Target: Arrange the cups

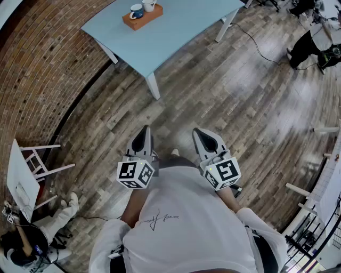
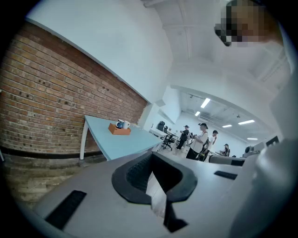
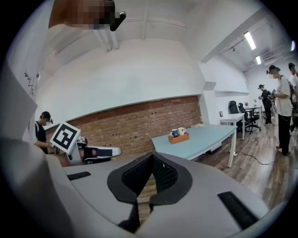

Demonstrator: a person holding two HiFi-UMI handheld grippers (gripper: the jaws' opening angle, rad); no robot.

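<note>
I am keeping both tools level in front of the operator's chest. The left hand-held gripper (image 1: pixel 141 141) and the right hand-held gripper (image 1: pixel 205 139) are each showing their jaws pressed together, with nothing between them. The cups are sitting well apart from me: a blue cup (image 1: pixel 137 10) and a white cup (image 1: pixel 148 5), close together on a wooden tray (image 1: pixel 144 19) near one end of the pale blue surface (image 1: pixel 181 29).

I am judging the crowding to be the main risk. With the cups standing so near each other, jaws opening around one could be knocking the other off the tray. A cable (image 1: pixel 256 45) is trailing across the floor by the surface's legs, and I could be catching it on the walk in.

I am finding nothing readable. The marker cubes (image 1: pixel 136 173) are carrying only black-and-white squares, and the script on the shirt (image 1: pixel 158 217) is staying too small to make out.
</note>
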